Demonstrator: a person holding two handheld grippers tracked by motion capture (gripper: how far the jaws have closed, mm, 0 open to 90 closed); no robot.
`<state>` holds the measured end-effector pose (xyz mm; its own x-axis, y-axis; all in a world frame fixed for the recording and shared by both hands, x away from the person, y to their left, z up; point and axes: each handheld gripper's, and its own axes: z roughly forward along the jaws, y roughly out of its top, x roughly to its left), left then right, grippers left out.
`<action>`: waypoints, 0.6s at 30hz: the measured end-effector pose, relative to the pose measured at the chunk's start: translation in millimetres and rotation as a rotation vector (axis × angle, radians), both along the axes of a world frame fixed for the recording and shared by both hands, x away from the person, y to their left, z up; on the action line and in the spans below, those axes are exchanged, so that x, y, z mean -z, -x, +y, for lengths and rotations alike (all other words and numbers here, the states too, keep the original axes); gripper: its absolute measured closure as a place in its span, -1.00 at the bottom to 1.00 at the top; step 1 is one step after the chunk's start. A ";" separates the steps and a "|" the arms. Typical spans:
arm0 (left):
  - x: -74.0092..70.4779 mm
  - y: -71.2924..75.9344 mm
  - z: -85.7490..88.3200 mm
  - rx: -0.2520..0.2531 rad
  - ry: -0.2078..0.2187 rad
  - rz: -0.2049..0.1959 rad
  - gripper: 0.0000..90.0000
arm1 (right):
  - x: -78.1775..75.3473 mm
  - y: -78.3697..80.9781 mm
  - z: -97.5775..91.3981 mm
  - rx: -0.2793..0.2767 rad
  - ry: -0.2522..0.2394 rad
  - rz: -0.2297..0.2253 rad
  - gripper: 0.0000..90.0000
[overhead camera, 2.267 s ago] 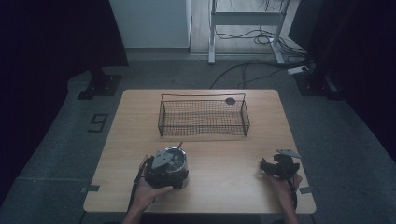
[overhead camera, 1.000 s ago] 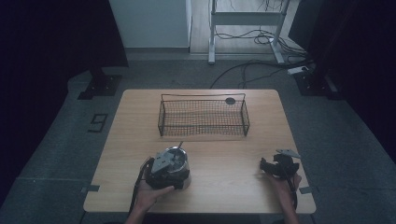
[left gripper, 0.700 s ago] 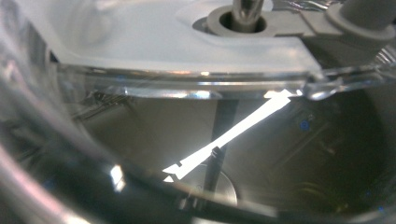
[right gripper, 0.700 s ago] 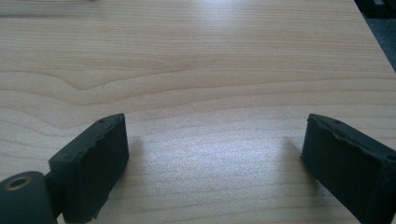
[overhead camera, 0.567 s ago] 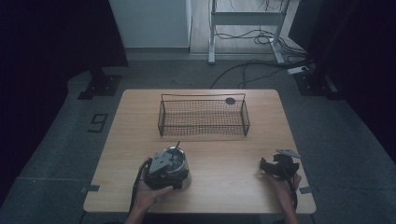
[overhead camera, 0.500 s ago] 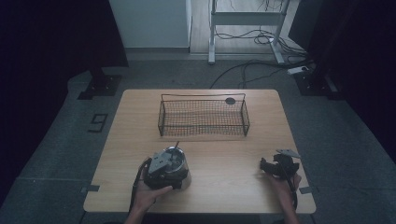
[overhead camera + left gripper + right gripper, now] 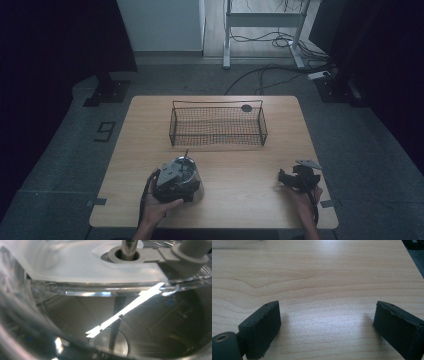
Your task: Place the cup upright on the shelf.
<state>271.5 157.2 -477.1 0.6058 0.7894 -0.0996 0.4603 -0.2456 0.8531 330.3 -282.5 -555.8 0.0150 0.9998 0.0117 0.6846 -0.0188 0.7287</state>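
Left gripper (image 7: 175, 180) pressed against a clear jar (image 7: 192, 175), finger state indiscernible; right gripper (image 7: 327, 327) rested on the table (image 7: 240, 165), fingers (image 7: 262, 327) wide.

Dim room; grey floor (image 7: 60, 165); wooden table (image 7: 235, 165); white wall (image 7: 160, 25); cables (image 7: 270, 40) behind.

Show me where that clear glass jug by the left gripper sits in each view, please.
High view: glass jug at the table's near-left, against the left gripper.
Left gripper view: jug wall pressed close to the camera, lid above.
Right gripper view: not in it.
Shared landmark: wooden table.
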 end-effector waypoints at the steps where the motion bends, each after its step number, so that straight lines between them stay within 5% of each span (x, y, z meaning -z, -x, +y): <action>1: -0.6 0.1 0.6 -0.001 0.001 -0.003 -0.91 | 0.0 0.0 0.0 0.000 0.000 0.000 -0.84; 18: -10.8 1.6 6.0 -0.015 0.019 -0.024 -0.91 | 0.0 0.0 0.0 0.000 0.000 0.000 -0.84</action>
